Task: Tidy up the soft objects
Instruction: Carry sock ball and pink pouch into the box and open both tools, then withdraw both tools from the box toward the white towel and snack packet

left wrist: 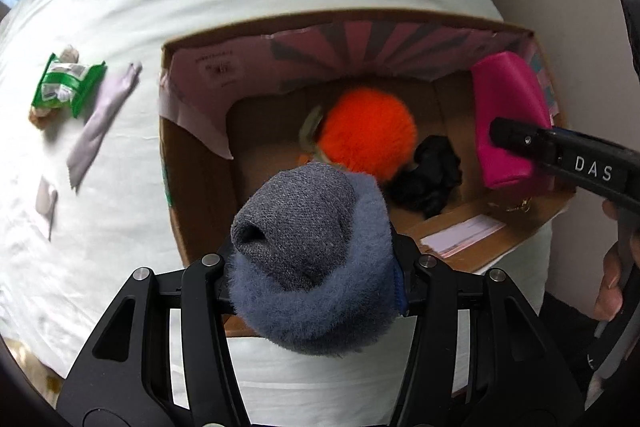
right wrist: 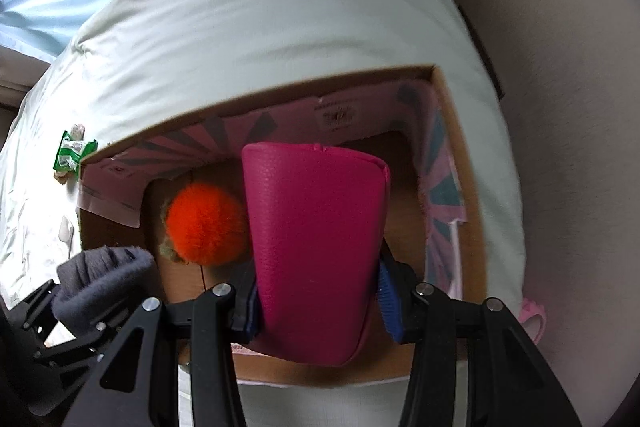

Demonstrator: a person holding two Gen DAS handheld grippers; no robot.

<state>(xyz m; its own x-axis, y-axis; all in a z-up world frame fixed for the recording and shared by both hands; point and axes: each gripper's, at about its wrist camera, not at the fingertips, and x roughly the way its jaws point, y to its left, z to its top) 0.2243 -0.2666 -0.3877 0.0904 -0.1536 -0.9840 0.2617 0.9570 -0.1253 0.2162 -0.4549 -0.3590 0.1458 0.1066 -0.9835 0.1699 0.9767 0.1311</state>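
The rolled sock [left wrist: 308, 259] sits clamped in the left claw [left wrist: 316, 267] over the box [left wrist: 192, 187], and the pouch [right wrist: 316, 247] is clamped in the right claw [right wrist: 320, 291] beside it. Best to lower each into bare floor clear of the orange pompom [left wrist: 368, 131] and black scrunchie [left wrist: 432, 175] before releasing. The box rests on the bed [left wrist: 120, 267].

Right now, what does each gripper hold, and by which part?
Left gripper: the grey sock roll, clamped across its near end. Right gripper: the pink pouch, clamped near its near end.
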